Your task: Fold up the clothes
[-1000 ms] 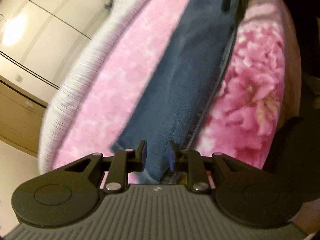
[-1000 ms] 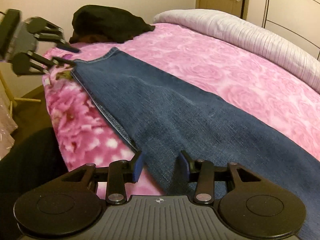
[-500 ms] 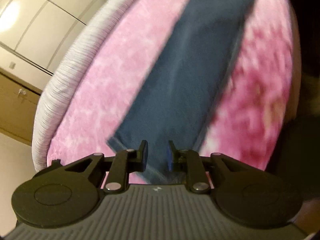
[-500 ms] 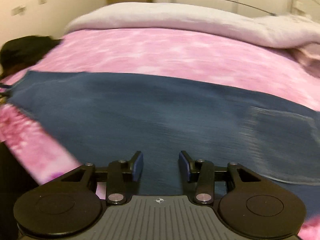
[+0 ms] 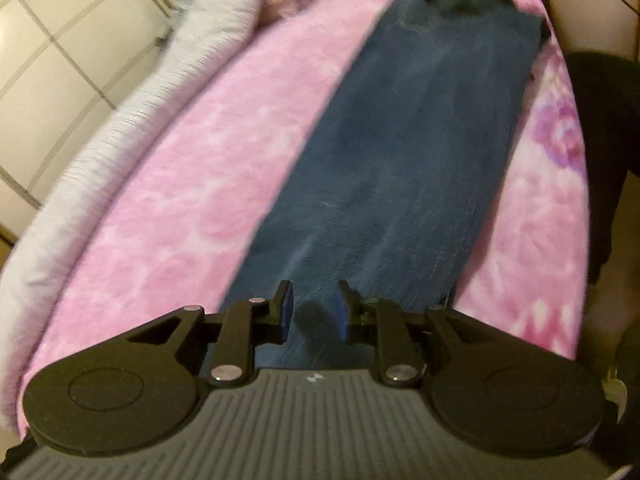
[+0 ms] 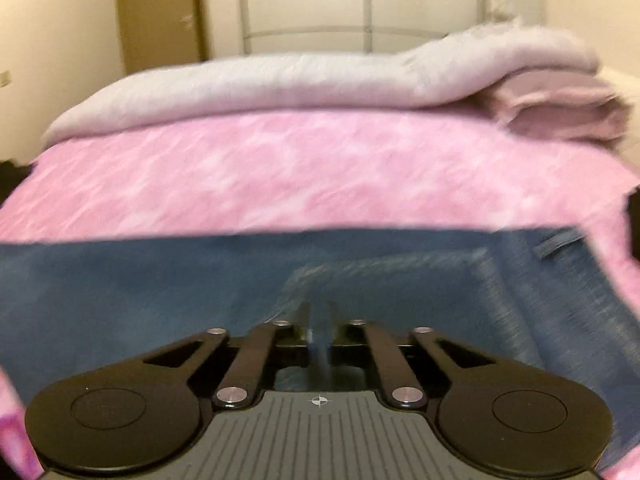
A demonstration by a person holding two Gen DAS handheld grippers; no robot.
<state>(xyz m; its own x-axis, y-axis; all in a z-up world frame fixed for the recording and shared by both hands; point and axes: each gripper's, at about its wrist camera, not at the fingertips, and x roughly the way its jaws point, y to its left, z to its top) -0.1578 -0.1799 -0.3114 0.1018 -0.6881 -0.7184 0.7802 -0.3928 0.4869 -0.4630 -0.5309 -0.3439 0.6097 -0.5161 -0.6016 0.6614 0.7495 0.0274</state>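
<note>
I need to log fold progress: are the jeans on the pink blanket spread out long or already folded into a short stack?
Spread out long. The jeans run as one strip along the pink blanket, waistband end far off.

I saw a bed (image 6: 304,168) covered by a pink floral blanket, a pale folded quilt (image 6: 280,84) along its far side, white panelled wardrobe doors (image 6: 360,0) behind, and a cream wall (image 6: 52,40) beside a brown door (image 6: 156,12).

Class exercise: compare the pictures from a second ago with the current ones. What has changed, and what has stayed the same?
The right gripper has swung from the jeans' leg to their pocket end, and its jaws are closing with denim between them. The left gripper has travelled along the jeans onto the leg, jaws still narrow, with cloth between them. The jeans still lie flat on the pink blanket.
</note>
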